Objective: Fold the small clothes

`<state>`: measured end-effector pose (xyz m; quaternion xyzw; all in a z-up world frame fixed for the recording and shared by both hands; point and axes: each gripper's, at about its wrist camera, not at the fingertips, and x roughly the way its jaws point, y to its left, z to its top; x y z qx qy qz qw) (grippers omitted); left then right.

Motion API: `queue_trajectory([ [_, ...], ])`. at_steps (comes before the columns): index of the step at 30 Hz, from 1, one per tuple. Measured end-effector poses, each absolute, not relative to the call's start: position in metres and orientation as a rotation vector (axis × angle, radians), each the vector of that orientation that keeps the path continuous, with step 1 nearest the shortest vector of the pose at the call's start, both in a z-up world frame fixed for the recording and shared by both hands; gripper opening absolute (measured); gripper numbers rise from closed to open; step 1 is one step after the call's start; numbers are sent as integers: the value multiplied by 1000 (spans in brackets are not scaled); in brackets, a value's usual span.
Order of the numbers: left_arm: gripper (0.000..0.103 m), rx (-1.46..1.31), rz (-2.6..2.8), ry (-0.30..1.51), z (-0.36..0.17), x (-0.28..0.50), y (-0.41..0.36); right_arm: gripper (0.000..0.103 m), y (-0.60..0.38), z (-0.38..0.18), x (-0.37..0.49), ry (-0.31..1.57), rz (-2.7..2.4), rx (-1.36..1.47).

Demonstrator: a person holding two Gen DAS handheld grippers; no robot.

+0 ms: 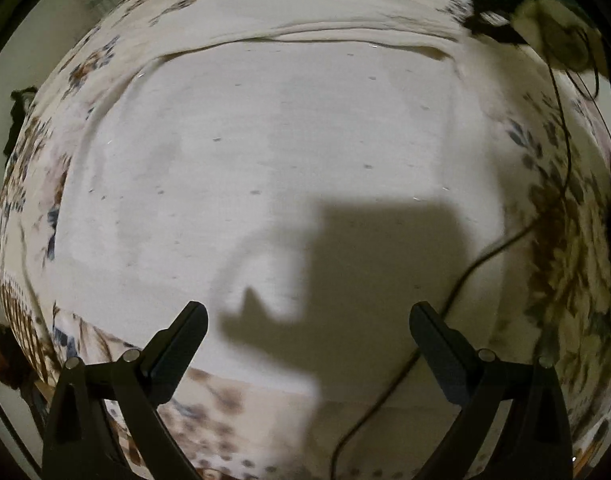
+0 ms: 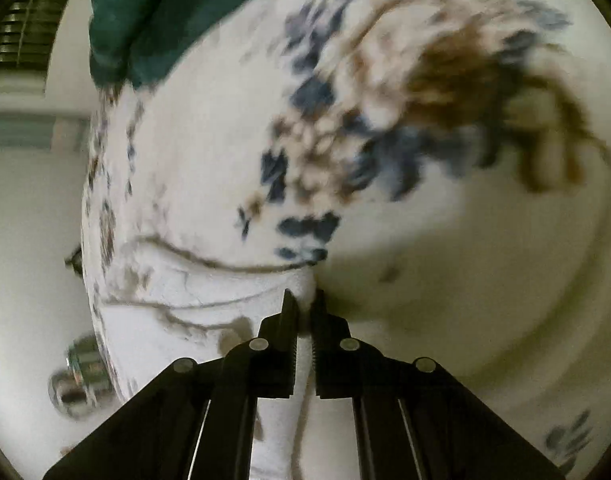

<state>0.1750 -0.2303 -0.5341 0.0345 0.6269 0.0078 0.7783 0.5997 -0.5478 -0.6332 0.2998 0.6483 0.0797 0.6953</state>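
Note:
A white garment with small grey specks lies spread flat on a floral bedspread; its far edge is folded in ridges. My left gripper hovers above its near part, open and empty. In the right wrist view my right gripper is shut on the edge of the white garment, with cloth pinched between the jaws. The view is blurred.
A black cable runs over the bedspread at the right, past my right finger. A dark green cloth lies at the bed's far end. A metallic object sits off the bed at left.

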Motion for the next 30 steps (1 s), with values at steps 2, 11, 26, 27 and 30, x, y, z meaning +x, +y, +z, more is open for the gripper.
queue_trajectory([
  [2, 103, 90, -16, 1360, -535, 174, -243, 13, -538, -638, 604, 1518, 223, 653],
  [11, 103, 112, -238, 1391, -542, 155, -305, 60, -602, -607, 507, 1702, 244, 664],
  [26, 6, 279, -321, 1303, -553, 114, -368, 60, -647, -635, 424, 1719, 200, 730],
  [27, 6, 284, -305, 1314, -558, 113, -363, 60, -634, -635, 434, 1710, 204, 727],
  [30, 6, 241, -286, 1328, -562, 120, -346, 60, -621, -633, 461, 1649, 241, 761],
])
